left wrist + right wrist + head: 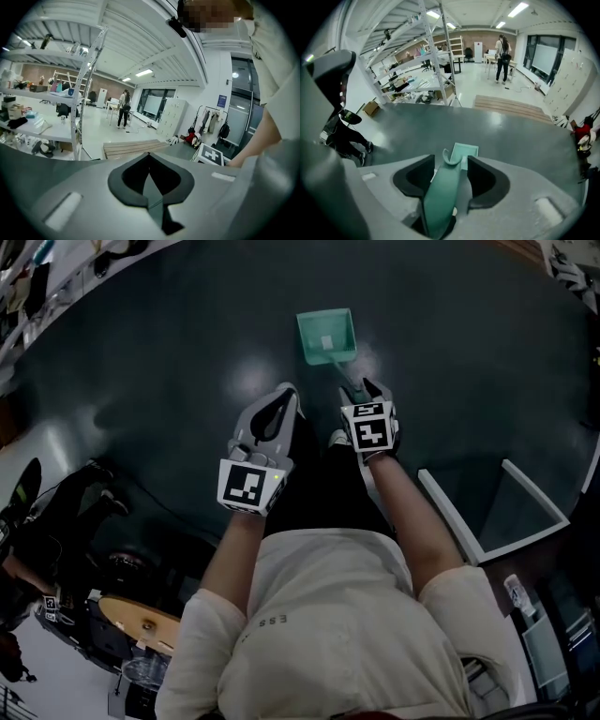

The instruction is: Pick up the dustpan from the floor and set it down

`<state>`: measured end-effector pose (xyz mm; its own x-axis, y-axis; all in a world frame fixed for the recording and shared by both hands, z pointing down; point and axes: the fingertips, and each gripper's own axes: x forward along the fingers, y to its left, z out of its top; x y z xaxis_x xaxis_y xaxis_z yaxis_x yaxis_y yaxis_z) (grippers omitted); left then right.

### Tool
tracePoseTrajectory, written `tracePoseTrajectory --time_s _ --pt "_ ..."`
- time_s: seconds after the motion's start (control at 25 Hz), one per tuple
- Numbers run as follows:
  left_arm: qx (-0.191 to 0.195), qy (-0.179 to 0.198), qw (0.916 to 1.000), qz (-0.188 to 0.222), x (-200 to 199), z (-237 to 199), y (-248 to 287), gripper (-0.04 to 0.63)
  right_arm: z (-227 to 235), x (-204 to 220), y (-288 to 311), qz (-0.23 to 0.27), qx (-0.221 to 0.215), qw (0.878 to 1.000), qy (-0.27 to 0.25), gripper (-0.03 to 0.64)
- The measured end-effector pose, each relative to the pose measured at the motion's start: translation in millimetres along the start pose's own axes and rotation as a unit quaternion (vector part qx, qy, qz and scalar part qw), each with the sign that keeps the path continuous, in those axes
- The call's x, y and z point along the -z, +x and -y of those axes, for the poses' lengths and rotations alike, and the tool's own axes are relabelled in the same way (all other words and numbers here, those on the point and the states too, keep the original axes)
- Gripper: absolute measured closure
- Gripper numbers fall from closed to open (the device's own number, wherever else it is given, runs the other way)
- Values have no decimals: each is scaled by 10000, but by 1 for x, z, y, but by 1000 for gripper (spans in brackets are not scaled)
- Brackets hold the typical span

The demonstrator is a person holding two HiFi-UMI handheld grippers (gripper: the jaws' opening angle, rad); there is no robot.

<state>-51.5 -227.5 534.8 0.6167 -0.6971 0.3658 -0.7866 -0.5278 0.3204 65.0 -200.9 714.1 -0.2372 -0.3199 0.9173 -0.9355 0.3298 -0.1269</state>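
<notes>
Eyes down on the teal dustpan [326,337], flat on the dark floor [169,371] just ahead of both arms, handle [339,369] trailing back toward the person. Right hand-held gripper [364,390] tipped steeply down over that handle, marker cube on top, bare forearm behind it. Along its own jaws [451,161]: spread apart, teal handle running straight up the gap between them, pan lying beyond on the floor. A visible gap on the right-hand side of the handle, the left-hand pad very close, no squeeze to be seen, so open around the handle and not clamped on it. Left hand-held gripper [281,395] alongside, just to the left, aimed closer to level and clear of the dustpan. Jaws closed tip to tip in its own view [149,157], nothing between them, only the far end of the room beyond. Off to the right on the floor, a white frame [497,512], well apart from the dustpan. Farther back in the right gripper view, a tall shelving rack [426,61] loaded with odds and ends, a low stack of wooden planks [511,105] at the edge of the dark floor, a standing figure [503,51] far across the room, and someone in dark clothes [347,136] low down at the left.
</notes>
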Motion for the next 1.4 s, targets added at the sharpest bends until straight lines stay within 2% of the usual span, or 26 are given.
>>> tracePoseTrajectory --time_s 0.24,0.4,0.52,0.64,0.76,1.04,1.24,1.4 --pt "111 -11 9999 -18 6 -3 8 591 2 16 27 -507 14 9982 305 416" --pt "86 -150 9998 -114 15 -9 11 591 4 16 34 -572 -115 9965 605 455" --pt "29 -196 9996 -210 15 -13 11 591 8 14 32 -505 82 9966 641 480" --pt "91 -145 9997 -190 14 -11 7 591 17 15 25 -434 421 9971 462 536" --pt "122 -78 9998 -140 9 -12 0 591 22 13 14 -424 476 9970 444 541" --pt "124 159 9998 -12 -4 1 -21 591 29 11 -38 -178 391 9971 625 541" --pt "62 323 9988 371 -40 6 -43 591 20 -9 -100 307 412 9974 500 541" --pt "87 574 9973 451 -56 34 -61 591 23 -10 -156 655 417 9962 406 541"
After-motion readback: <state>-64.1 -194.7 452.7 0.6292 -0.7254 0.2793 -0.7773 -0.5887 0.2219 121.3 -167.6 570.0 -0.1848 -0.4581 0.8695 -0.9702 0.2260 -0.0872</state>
